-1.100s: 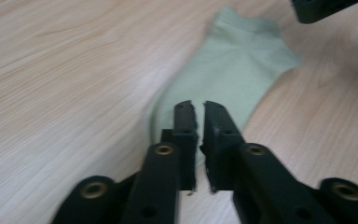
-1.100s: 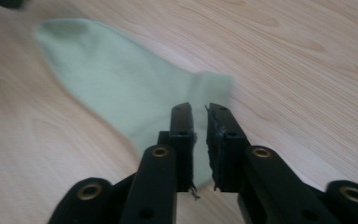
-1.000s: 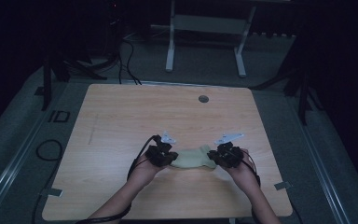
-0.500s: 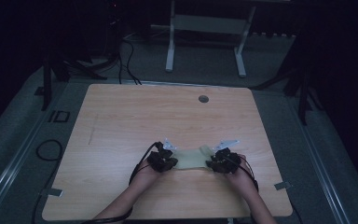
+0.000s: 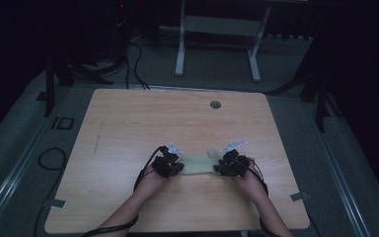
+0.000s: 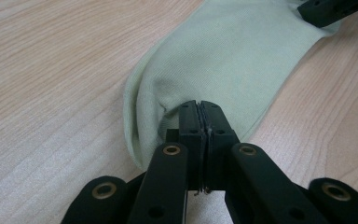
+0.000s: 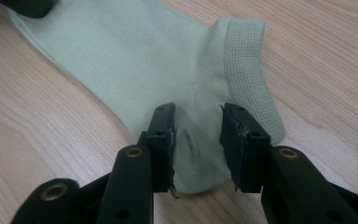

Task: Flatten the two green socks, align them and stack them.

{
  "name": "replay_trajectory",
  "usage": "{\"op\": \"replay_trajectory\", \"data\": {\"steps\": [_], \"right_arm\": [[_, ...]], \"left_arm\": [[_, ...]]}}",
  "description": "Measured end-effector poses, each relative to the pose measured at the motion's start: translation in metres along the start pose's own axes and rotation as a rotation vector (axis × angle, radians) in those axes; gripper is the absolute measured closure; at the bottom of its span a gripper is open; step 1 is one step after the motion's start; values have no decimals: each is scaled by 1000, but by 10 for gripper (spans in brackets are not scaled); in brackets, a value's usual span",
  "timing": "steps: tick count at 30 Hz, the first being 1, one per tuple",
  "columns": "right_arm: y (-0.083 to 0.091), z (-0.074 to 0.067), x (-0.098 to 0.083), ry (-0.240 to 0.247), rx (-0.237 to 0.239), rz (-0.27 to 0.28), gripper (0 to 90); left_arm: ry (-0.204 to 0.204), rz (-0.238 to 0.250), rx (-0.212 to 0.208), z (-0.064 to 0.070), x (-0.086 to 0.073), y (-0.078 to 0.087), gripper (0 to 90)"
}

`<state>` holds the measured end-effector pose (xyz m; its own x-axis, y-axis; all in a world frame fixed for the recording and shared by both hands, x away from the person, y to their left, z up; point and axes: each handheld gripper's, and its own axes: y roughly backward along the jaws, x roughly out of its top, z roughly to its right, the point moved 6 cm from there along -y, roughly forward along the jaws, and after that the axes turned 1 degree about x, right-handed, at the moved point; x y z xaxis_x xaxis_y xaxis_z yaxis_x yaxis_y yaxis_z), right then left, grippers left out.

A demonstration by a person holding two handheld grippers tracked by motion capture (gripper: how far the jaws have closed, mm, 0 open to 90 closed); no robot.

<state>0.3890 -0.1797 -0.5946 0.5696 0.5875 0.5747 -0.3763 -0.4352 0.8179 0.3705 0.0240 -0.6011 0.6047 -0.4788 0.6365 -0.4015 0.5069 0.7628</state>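
Lying between two grippers was one sock: left gripper pinched its toe; right gripper, jaws just opening, straddled its heel.

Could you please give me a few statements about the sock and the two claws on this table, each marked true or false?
1. The left claw is shut on the sock. True.
2. The right claw is clamped tight on the cuff. False: its jaws stand apart, having just been opening, with the heel between them.
3. The sock is dark blue. False: it is pale green.
4. The sock lies flat on the wooden table. True.
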Motion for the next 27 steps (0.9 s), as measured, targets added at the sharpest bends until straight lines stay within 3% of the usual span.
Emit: {"op": "replay_trajectory", "data": {"steps": [12,14,16,18,24,27], "right_arm": [[1,-8,-4,-3,-12,15,617],[2,-9,-4,-9,-4,10,610],[3,-10,-3,-11,3,7,603],[6,-11,0,-8,13,22,573],[16,-15,13,-1,35,68,500],[22,-16,21,1,29,97,440]], "left_arm": [[17,22,-32,-6,-1,0,852],[4,17,-29,-5,-1,1,833],[15,24,-44,-3,1,4,779],[2,41,-46,0,3,9,659],[-28,90,-42,7,8,26,599],[-49,113,-18,10,12,31,545]]}}
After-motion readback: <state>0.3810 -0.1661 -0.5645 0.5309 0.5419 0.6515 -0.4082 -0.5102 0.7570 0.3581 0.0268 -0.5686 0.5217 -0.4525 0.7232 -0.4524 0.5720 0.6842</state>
